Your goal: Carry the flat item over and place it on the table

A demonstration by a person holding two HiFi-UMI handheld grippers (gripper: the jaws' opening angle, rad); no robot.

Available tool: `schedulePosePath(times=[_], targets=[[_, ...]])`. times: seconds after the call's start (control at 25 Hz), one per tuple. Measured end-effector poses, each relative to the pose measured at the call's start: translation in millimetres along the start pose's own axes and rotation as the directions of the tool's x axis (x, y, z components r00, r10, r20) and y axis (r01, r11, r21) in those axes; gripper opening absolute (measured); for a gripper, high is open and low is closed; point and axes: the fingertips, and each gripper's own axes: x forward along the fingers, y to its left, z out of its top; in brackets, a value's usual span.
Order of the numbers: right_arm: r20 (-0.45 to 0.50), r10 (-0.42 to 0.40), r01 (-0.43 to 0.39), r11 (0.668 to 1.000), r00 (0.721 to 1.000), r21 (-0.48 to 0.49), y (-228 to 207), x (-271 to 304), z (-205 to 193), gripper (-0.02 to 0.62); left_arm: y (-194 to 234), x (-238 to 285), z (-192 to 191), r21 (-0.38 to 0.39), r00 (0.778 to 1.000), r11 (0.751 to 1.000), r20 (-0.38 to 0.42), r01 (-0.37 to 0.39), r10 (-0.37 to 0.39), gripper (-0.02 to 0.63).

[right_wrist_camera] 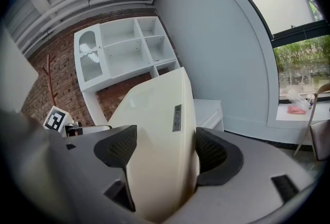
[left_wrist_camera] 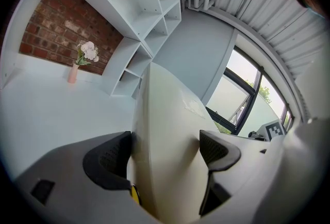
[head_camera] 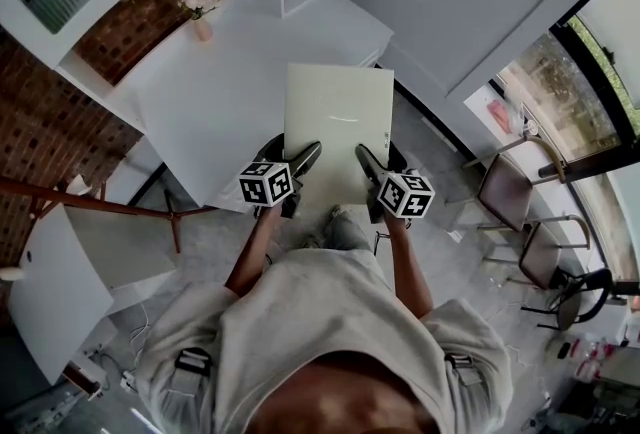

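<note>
Carry step, looks close to done; left gripper [head_camera: 292, 160] and right gripper [head_camera: 375, 165] each clamp the near edge of the cream flat panel [head_camera: 338, 117], jaws pinching both faces; panel sits over the near-right part of the white table [head_camera: 215, 92], near edge overhanging; can't tell if it touches the top. Next: push forward, lower level, then open both jaws.

The flat panel [head_camera: 338, 127] between the jaws is pale cream, with a small grey label strip. The left gripper [left_wrist_camera: 165, 155] and right gripper [right_wrist_camera: 162, 155] are grey with black, dimpled pads and black-and-white square markers. Beyond the left gripper, the table [left_wrist_camera: 46, 109] is white, the vase [left_wrist_camera: 72, 73] pink, the brick wall [left_wrist_camera: 56, 27] red-brown.
</note>
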Motion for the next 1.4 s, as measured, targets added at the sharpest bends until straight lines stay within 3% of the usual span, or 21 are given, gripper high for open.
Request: schedulePosePath(times=[0.52, 1.4], targets=[[-0.011, 0.042, -0.042, 0.999, 0.999, 0.006, -23.8, 58.2, 22.0, 0.373, 29.5, 44.4, 26.6, 0.001, 0.999, 0.999, 0.006, -0.047, 0.047, 0.410], [-0.026, 0.139, -0.139, 0.990, 0.990, -0.002, -118.7, 208.9, 150.1, 0.373, 67.5, 206.6, 145.0, 0.001, 0.989, 0.990, 0.041, -0.141, 0.141, 0.410]])
